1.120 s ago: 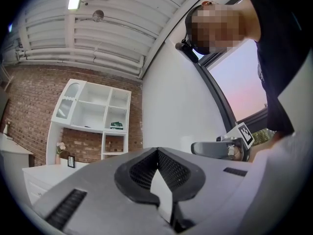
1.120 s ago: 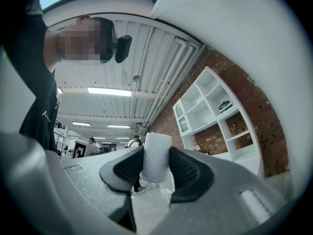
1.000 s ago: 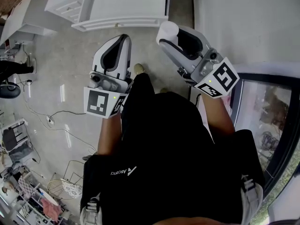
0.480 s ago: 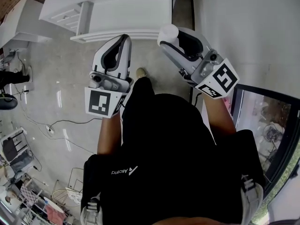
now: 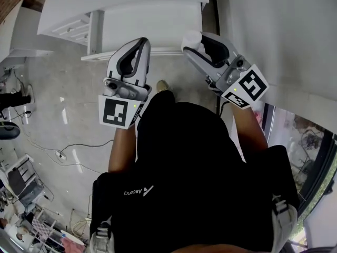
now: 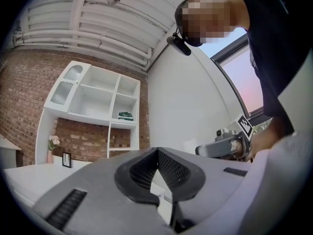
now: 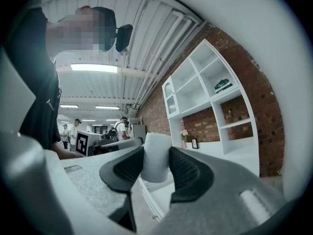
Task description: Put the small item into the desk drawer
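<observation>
The small item [image 5: 191, 37] is a white cylinder, and my right gripper [image 5: 192, 41] is shut on it, held up in front of my chest. In the right gripper view the item [image 7: 156, 150] stands upright between the two black pads of that gripper [image 7: 155, 161]. My left gripper [image 5: 139, 45] is level with it on the left, jaws shut with nothing in them; its black pads [image 6: 142, 173] meet at the tip. The white desk [image 5: 152, 9] lies just beyond both grippers, with its drawer stack [image 5: 71, 26] at its left end. From here I cannot tell if any drawer stands out.
A white shelf unit [image 6: 95, 99] stands against a brick wall behind the desk. Cables [image 5: 68, 152] trail over the pale floor at left. A white wall [image 5: 279, 30] and a dark-framed window [image 5: 310, 152] lie to the right. People [image 7: 120, 126] stand far off in the room.
The desk has slid lower and nearer in the head view as I step toward it. Both grippers keep their pose, and the white item stays gripped.
</observation>
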Demonstrator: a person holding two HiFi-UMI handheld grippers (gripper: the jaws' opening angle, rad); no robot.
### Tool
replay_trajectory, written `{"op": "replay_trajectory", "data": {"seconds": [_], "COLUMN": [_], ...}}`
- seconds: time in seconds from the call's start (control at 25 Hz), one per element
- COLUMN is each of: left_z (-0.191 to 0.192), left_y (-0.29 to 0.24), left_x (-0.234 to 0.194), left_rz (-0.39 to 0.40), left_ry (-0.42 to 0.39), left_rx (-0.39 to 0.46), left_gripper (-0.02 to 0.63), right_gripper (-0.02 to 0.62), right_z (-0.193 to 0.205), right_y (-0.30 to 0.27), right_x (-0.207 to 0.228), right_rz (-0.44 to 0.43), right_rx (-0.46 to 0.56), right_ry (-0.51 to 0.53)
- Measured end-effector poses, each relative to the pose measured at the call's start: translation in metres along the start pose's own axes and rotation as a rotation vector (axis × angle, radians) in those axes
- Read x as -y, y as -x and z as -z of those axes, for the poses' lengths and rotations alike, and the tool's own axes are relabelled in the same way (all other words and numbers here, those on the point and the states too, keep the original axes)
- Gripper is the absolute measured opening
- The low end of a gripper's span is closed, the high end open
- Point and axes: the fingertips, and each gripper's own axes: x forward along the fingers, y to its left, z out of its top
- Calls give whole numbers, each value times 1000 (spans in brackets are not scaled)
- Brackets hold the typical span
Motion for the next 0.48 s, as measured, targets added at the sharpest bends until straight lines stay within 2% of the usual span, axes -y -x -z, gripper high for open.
{"op": "replay_trajectory", "data": {"seconds": [0.2,0.36,0.48], "left_z": [22,33,46], "left_y": [-8,-15,-19], "left_x": [-34,-55,-71], "left_rz": [37,62,61], "left_ry": [7,34,47], "left_rx": [-36,-21,-43], "left_gripper": [-2,-2,-2], "right_gripper": [164,164,164], "right_z": [16,37,56], "right_y": [-40,-69,-87], "right_x": [18,33,44], "right_rz": [29,46,43], "right_rx": [-83,-164,-238], "right_ry": [19,15,11]}}
